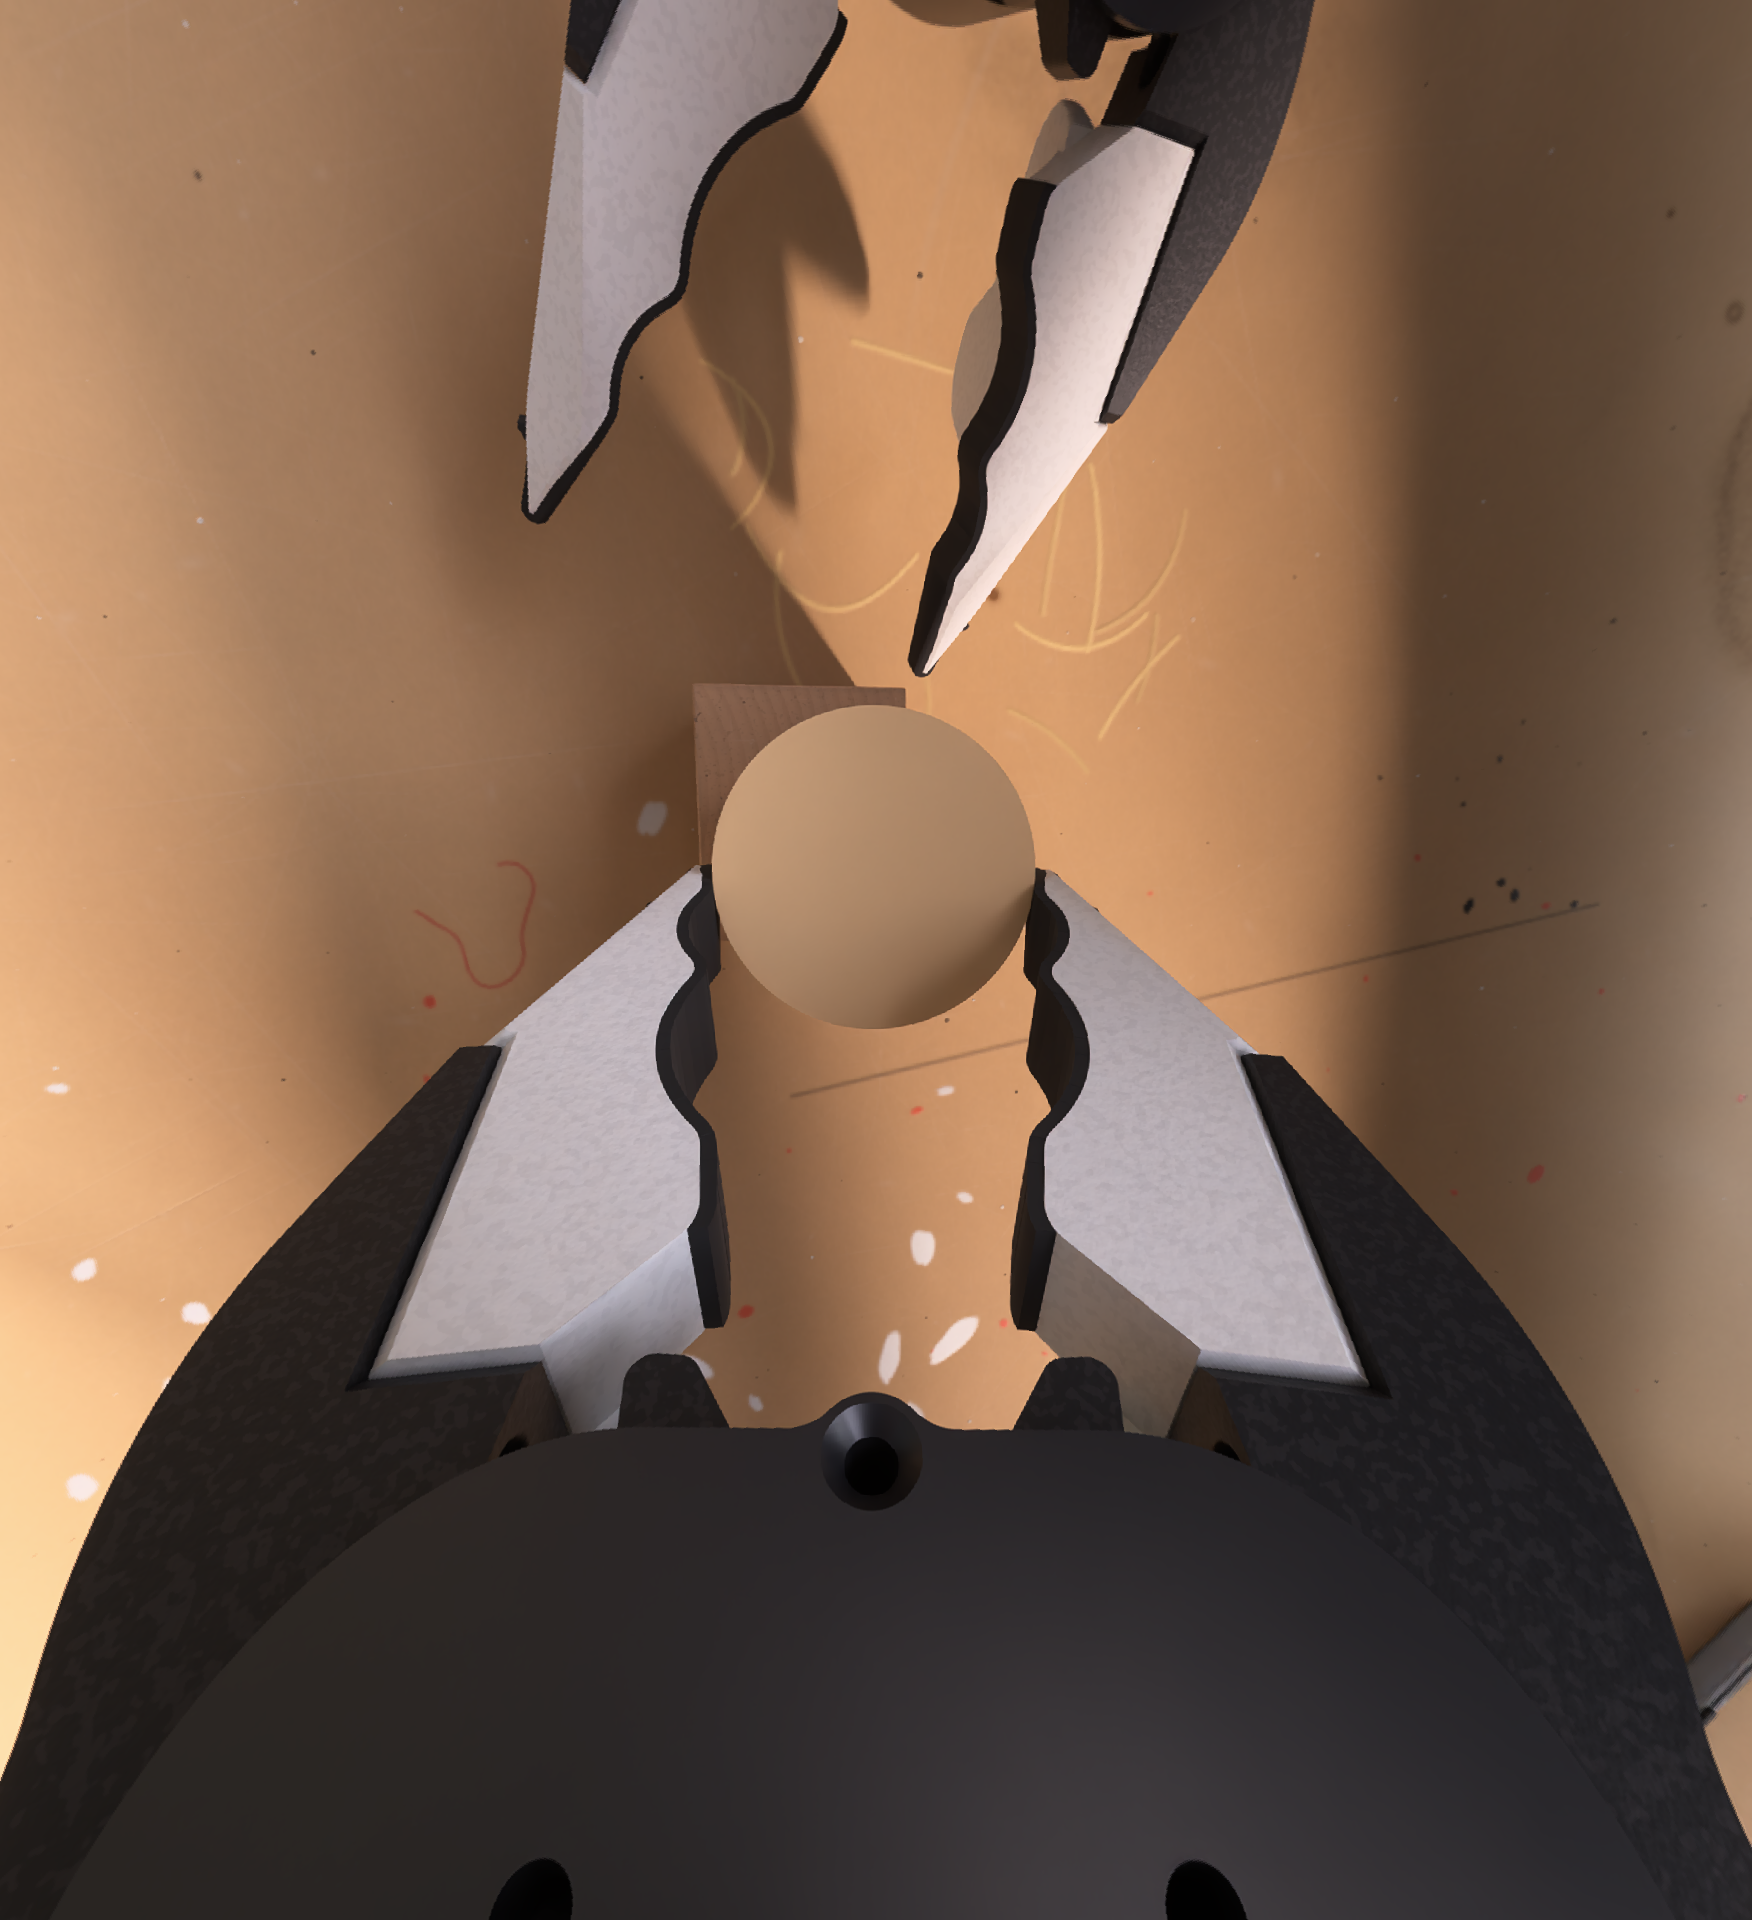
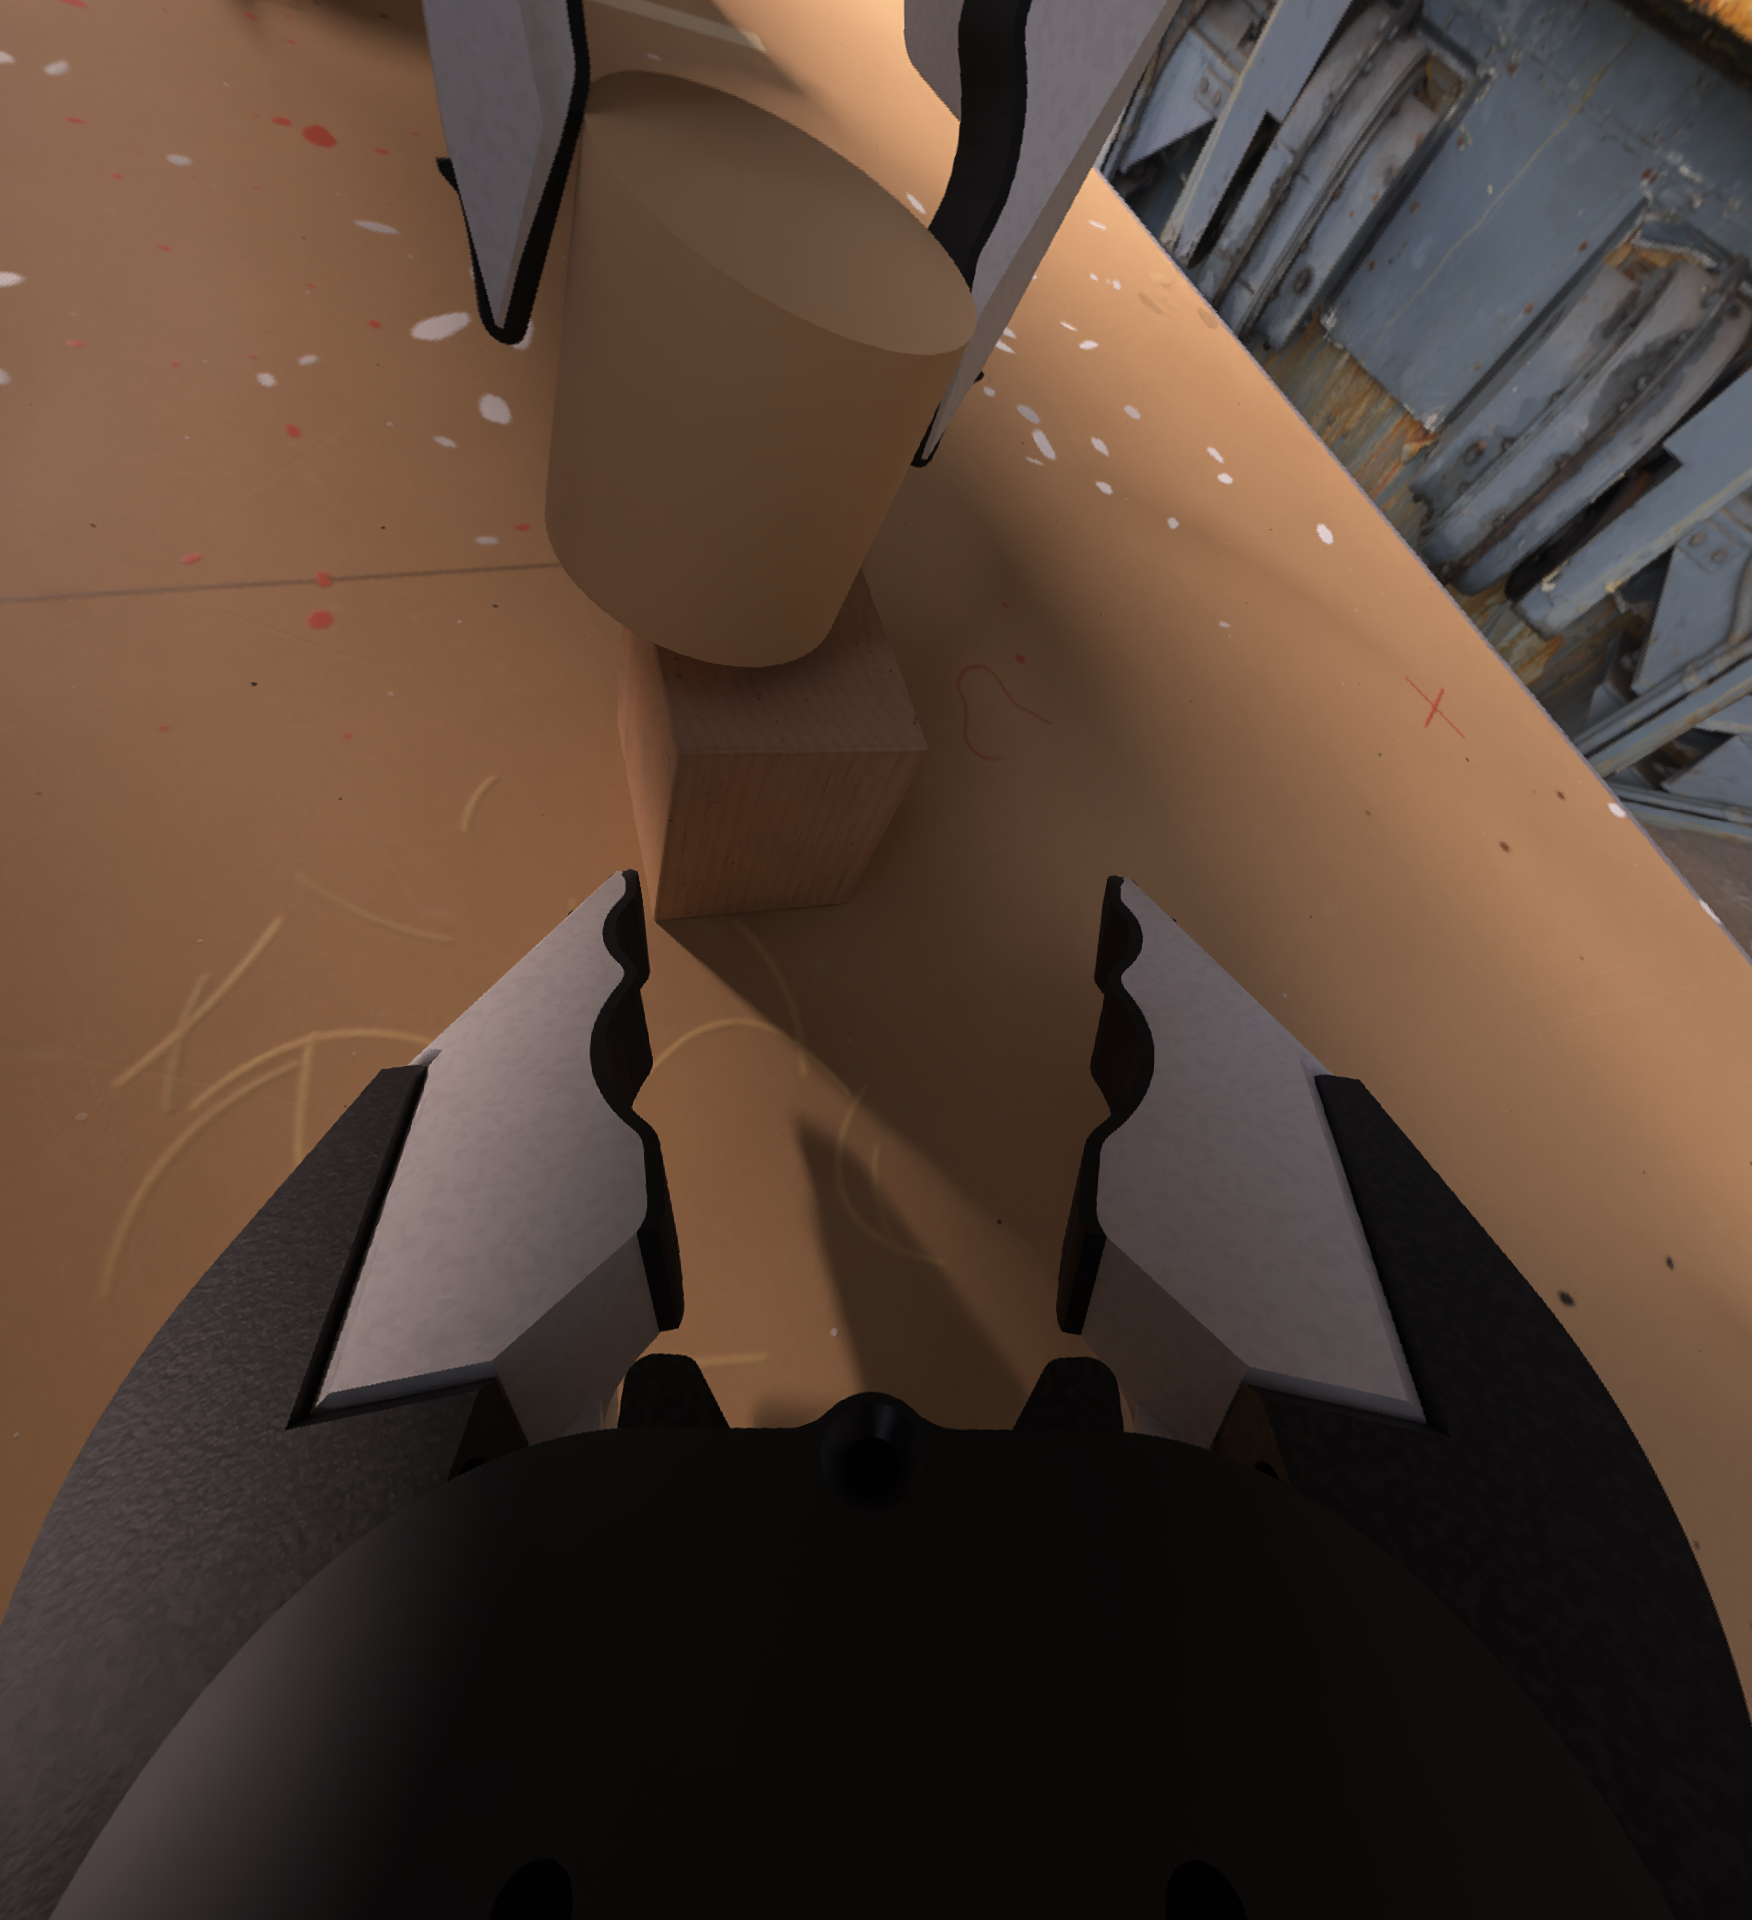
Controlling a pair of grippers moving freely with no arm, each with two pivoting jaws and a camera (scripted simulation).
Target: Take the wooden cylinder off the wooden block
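While my left gripper (image 1: pixel 872 883) clamps the wooden cylinder (image 1: pixel 872 868) on both sides, it sits over the wooden block (image 2: pixel 778 790). My right gripper (image 2: pixel 872 894) hangs spread apart, holding nothing, near the block.

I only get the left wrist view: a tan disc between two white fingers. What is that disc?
Observer: The top of a wooden cylinder; the right wrist view shows its tall side wall.
Operator: And the brown corner behind it?
Observer: A wooden block, squarish, standing on the table below the cylinder.
Operator: Do the fingers reach far down?
Observer: No, the left gripper flanks only the upper part; the lower part is bare.
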